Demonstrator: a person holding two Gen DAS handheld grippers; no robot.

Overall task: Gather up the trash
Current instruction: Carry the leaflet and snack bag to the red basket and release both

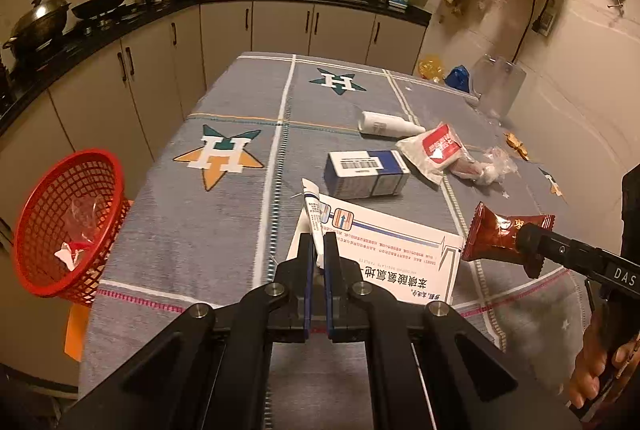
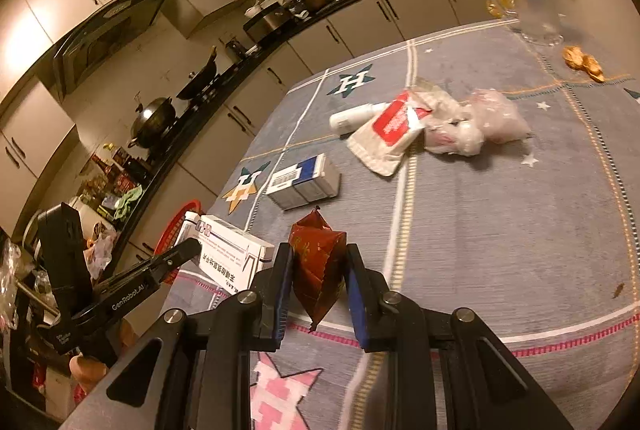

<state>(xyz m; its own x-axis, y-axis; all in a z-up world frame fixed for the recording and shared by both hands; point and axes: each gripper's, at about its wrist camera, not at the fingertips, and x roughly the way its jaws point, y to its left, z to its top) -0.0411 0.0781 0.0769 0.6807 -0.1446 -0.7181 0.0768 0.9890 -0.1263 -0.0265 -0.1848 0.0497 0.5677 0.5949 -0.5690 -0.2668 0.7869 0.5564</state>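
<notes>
My left gripper (image 1: 319, 242) is shut on a white squeezed tube (image 1: 314, 212), held over a flat white medicine box (image 1: 400, 254) on the table. My right gripper (image 2: 318, 262) is shut on a dark red snack wrapper (image 2: 318, 266), held above the cloth; it also shows in the left wrist view (image 1: 500, 236). A red mesh basket (image 1: 68, 222) with some scraps inside hangs off the table's left edge. Loose trash lies further on: a blue and white box (image 1: 366, 174), a white bottle (image 1: 386, 124), a red and white pouch (image 1: 434, 150) and a crumpled clear bag (image 1: 486, 168).
The table carries a grey cloth with star prints (image 1: 224, 154). A clear glass jar (image 1: 498, 82) stands at the far right corner, with orange peel bits (image 2: 584, 64) near it. Kitchen counters with pots (image 1: 38, 22) run behind and to the left.
</notes>
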